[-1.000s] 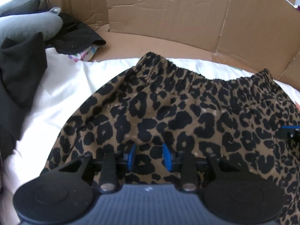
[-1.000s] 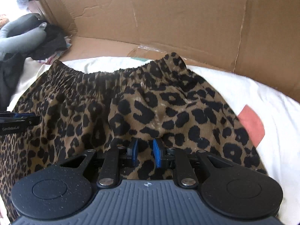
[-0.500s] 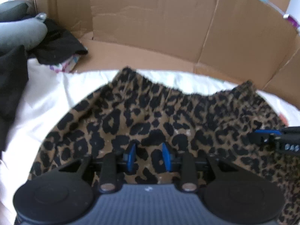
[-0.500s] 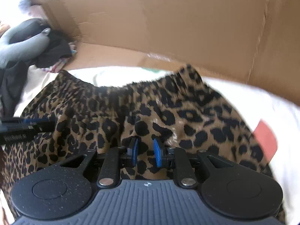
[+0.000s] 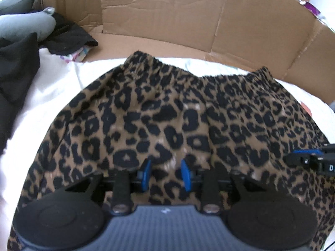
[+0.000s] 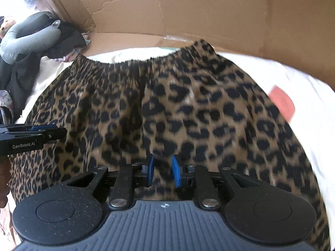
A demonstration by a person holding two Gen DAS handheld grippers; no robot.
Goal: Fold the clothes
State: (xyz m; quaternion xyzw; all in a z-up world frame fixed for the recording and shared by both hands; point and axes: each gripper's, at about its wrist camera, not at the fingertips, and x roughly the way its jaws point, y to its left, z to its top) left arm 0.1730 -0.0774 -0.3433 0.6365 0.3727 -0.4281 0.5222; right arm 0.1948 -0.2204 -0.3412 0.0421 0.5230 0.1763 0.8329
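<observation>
A leopard-print skirt (image 5: 167,113) lies spread on a white sheet (image 5: 52,87), its elastic waistband (image 5: 159,62) at the far side. My left gripper (image 5: 165,175) is at the skirt's near edge, blue pads closed on a fold of the fabric. My right gripper (image 6: 163,171) grips the same near edge further right, with printed cloth bunched between its pads. Each gripper shows in the other's view: the right gripper (image 5: 303,156) at the right edge, the left gripper (image 6: 48,131) at the left edge. The hem under the grippers is hidden.
A cardboard wall (image 5: 188,16) curves around the far side of the sheet. A heap of black and grey clothes (image 5: 23,41) lies at the far left. A pinkish patch (image 6: 282,102) marks the sheet right of the skirt.
Both grippers have shifted slightly while keeping hold of the skirt's near edge. The right gripper now reaches further into the left wrist view, and the skirt looks pulled flatter.
</observation>
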